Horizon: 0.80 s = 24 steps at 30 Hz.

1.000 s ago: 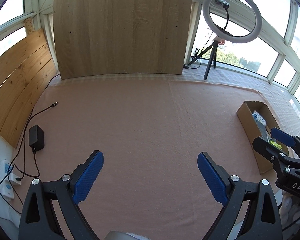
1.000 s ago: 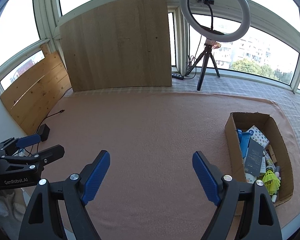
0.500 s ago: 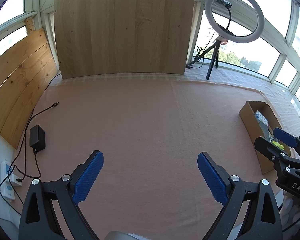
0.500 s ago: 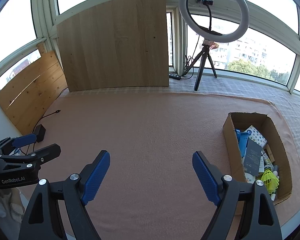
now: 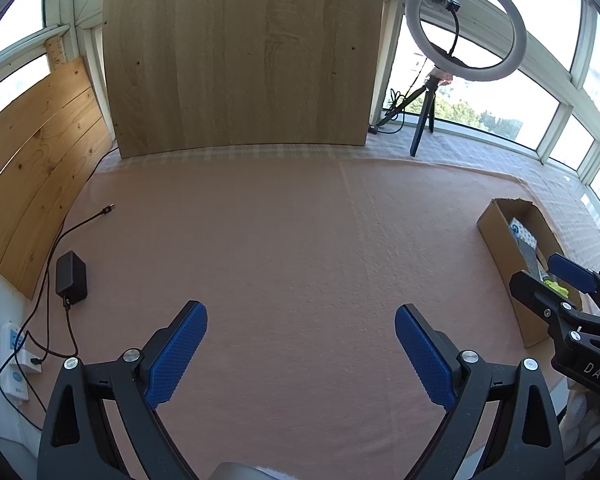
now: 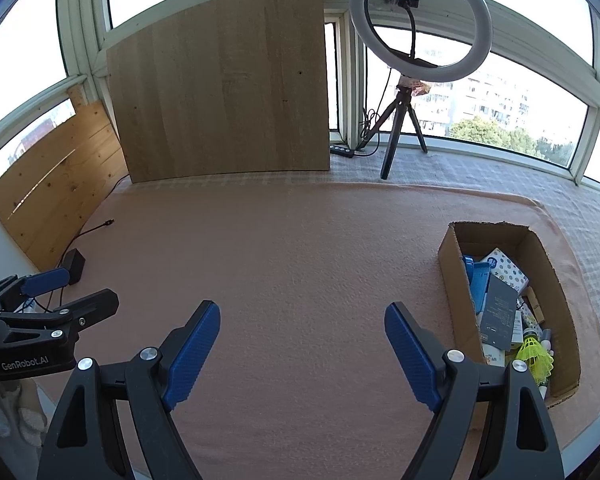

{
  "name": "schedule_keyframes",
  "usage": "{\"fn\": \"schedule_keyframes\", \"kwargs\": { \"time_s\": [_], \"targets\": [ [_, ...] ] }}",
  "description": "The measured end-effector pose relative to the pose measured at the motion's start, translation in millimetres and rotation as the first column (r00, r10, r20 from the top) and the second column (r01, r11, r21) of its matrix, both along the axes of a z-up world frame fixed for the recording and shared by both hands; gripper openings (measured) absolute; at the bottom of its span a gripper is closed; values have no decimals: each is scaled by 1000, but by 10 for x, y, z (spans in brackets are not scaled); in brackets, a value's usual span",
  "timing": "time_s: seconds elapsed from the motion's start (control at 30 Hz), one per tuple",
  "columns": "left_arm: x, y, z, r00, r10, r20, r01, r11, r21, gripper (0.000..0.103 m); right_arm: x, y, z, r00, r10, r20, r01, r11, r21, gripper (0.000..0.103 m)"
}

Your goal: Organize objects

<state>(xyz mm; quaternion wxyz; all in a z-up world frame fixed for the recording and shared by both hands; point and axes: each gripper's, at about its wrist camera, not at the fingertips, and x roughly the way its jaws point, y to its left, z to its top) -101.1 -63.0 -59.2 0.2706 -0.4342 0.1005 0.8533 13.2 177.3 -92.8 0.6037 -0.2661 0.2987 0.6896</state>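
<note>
A cardboard box point(image 6: 454, 280) stands at the right of the pink cloth point(image 6: 300, 248), filled with several items: a patterned white carton point(image 6: 504, 268), a dark grey booklet point(image 6: 498, 316), a blue package point(image 6: 478, 280) and a yellow shuttlecock point(image 6: 534, 356). My right gripper point(image 6: 302, 344) hangs open over bare cloth left of the box, nothing between its blue pads. My left gripper point(image 5: 300, 344) is also open over bare cloth, holding nothing. In the left wrist view the box point(image 5: 500, 236) sits at the right, partly behind the right gripper point(image 5: 556, 280). The left gripper point(image 6: 68, 288) shows at the left edge of the right wrist view.
A large wooden board point(image 6: 224, 92) leans against the windows at the back, and plank panelling point(image 5: 32, 160) lines the left side. A ring light on a tripod point(image 6: 416, 28) stands at the back right. A black power adapter point(image 5: 71, 278) with its cable lies at the left.
Both views have shifted slightly, with the ring light and box sitting a little differently in frame. Both grippers stay open and empty.
</note>
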Motion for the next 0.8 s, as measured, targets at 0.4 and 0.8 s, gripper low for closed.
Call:
{"fn": "schedule_keyframes", "kwargs": {
  "time_s": [0.4, 0.8],
  "targets": [
    [-6, 5, -9, 1000, 0, 0, 0, 1000, -1, 97, 14, 14, -19, 1000, 1, -7, -1, 1000, -7, 81],
    [-16, 58, -52, 1000, -5, -3, 5, 1000, -1, 97, 29, 34, -57, 1000, -4, -10, 4, 1000, -20, 81]
  ]
}}
